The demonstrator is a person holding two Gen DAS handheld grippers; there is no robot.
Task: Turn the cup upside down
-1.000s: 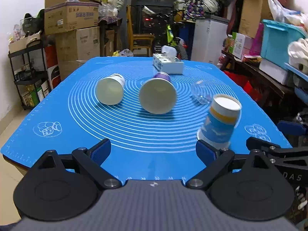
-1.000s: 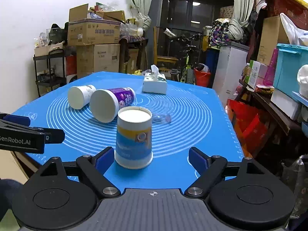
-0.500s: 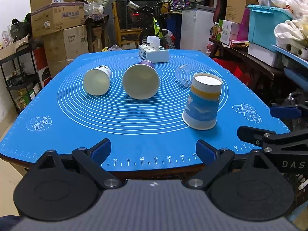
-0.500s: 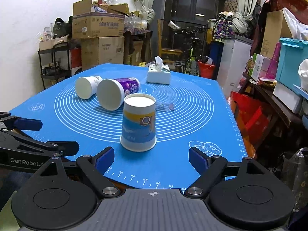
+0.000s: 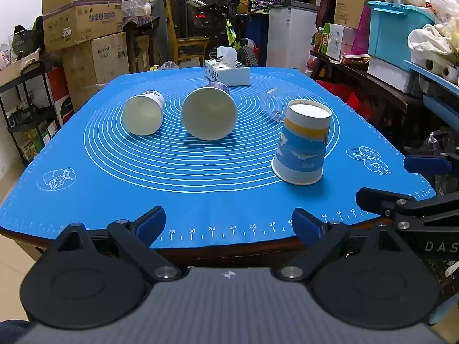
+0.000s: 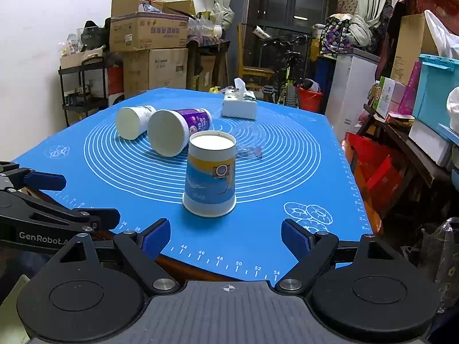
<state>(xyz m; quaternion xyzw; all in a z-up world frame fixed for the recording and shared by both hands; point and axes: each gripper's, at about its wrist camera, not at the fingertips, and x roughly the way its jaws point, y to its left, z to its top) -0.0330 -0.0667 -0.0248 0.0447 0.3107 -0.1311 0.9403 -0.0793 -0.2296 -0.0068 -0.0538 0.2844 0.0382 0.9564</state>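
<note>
A blue and yellow paper cup [image 5: 302, 143] [image 6: 210, 173] stands upside down on the blue mat [image 5: 200, 189] [image 6: 258, 229], near its front right. Two more paper cups lie on their sides farther back: a white one [image 5: 143, 111] [image 6: 133, 121] and a purple one [image 5: 209, 114] [image 6: 176, 129]. A clear plastic cup [image 5: 274, 103] [image 6: 248, 143] lies on its side behind the upturned cup. My left gripper [image 5: 228, 223] is open and empty at the mat's front edge. My right gripper [image 6: 226, 236] is open and empty, just in front of the upturned cup.
A white tissue box [image 5: 226, 71] [image 6: 239, 104] stands at the mat's far end. Cardboard boxes [image 5: 83, 28] and a black shelf [image 6: 83, 91] are to the left. A red-fronted shelf unit [image 6: 387, 172] and blue storage bin [image 5: 398, 34] line the right side.
Both grippers have pulled back from the upturned cup toward the table's front edge, both staying open. The cups have not moved.
</note>
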